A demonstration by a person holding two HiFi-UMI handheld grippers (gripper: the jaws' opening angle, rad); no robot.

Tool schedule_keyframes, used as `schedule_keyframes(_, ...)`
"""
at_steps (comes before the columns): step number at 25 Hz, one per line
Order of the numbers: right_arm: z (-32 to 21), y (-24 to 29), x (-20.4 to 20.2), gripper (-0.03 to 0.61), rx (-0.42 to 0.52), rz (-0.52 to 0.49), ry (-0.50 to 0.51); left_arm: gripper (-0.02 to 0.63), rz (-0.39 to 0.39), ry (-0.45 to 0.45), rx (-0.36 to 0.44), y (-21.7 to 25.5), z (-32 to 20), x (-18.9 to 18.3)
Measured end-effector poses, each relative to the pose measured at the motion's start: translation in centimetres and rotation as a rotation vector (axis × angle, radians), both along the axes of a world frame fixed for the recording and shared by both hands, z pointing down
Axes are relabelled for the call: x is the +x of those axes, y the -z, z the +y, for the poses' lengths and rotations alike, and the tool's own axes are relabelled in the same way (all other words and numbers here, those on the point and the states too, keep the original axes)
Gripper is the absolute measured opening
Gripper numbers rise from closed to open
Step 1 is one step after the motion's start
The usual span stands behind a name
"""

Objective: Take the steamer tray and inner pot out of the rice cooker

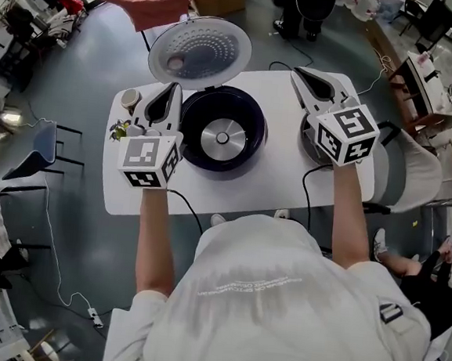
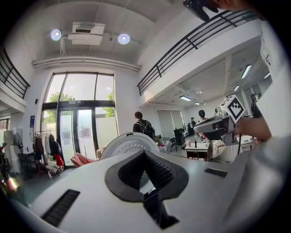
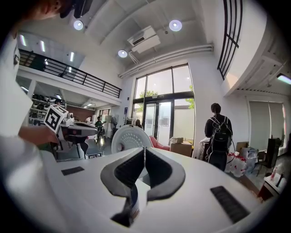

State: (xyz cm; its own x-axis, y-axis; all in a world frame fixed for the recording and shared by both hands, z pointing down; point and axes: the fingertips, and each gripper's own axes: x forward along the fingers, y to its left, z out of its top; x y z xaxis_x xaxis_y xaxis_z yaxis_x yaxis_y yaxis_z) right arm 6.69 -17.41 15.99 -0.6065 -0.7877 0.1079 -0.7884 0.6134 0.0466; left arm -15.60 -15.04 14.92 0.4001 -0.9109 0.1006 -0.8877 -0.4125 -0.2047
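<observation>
Seen from above, a person stood at a white desk holding a tool in each hand, both raised over the desk top and pointing away from the body.

The left claw was closed, its two dark pads meeting at the tips with nothing gripped between them. The right claw was closed in the same way and also held nothing. Each tool carried a white cube with black square markers just above the hand.

Between the two tools, the rice cooker sat at the middle of the desk. Its round perforated lid stood open at the far side. Inside the dark cavity, the silver heating plate lay exposed.

To the right of the cooker, a dark round vessel, most likely the inner pot, rested on the desk. It was largely hidden beneath the right tool. Whether the steamer tray lay with it could not be told.

A small cup stood near the desk's far left corner, just beside the left tool.
</observation>
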Motion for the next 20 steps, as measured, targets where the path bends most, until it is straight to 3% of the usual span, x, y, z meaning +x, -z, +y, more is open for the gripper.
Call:
schedule_keyframes(9, 0.4, 2.2, -2.6, 0.032, 0.052, 0.022, 0.058, 0.015, 0.020, -0.004, 0.083, 3.3, 1.3, -0.7)
schedule_keyframes(20, 0.3, 1.2, -2.0, 0.026, 0.030, 0.043, 0.022, 0.015, -0.001, -0.063, 0.039, 1.8, 1.5, 0.6)
